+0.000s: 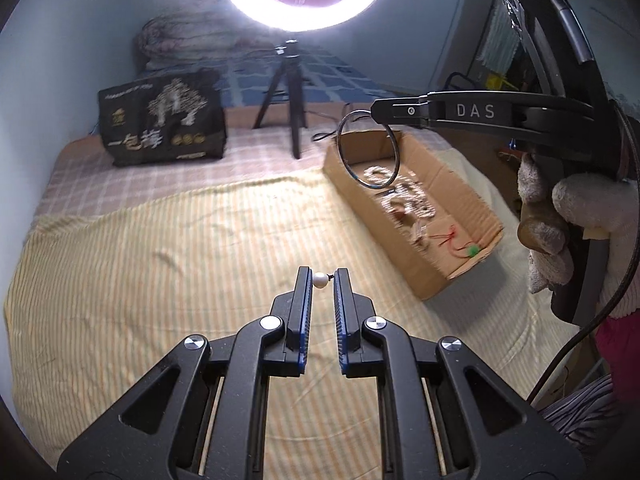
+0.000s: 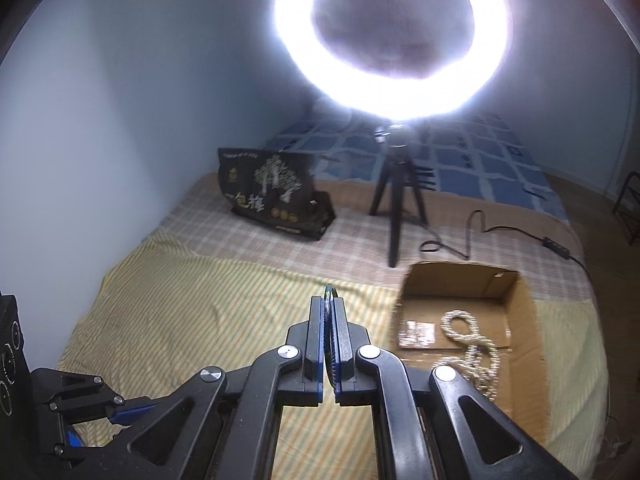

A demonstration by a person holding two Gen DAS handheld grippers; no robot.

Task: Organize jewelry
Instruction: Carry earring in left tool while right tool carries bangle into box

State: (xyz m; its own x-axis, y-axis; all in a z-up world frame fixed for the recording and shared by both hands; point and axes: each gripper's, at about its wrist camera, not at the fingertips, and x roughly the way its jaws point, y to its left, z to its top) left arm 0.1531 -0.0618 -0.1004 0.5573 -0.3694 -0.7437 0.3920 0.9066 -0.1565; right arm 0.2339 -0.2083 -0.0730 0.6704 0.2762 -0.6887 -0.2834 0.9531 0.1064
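My left gripper (image 1: 322, 278) is shut on a small white pearl piece (image 1: 319, 280), held between the fingertips above the yellow striped cloth (image 1: 160, 280). My right gripper (image 2: 329, 312) is shut on a thin dark bangle (image 2: 330, 294), seen edge-on. In the left wrist view the bangle (image 1: 369, 148) hangs from the right gripper (image 1: 380, 111) over the far end of the cardboard box (image 1: 384, 224). The box (image 2: 524, 320) holds pearl strands (image 2: 472, 344), a small flat packet (image 2: 418, 334) and a red cord piece (image 1: 452, 240).
A ring light on a black tripod (image 1: 288, 92) stands behind the box, its cable (image 2: 472, 232) trailing right. A black printed bag (image 1: 162, 120) stands at the back left. A blue wall runs along the left. A gloved hand (image 1: 568, 216) holds the right gripper.
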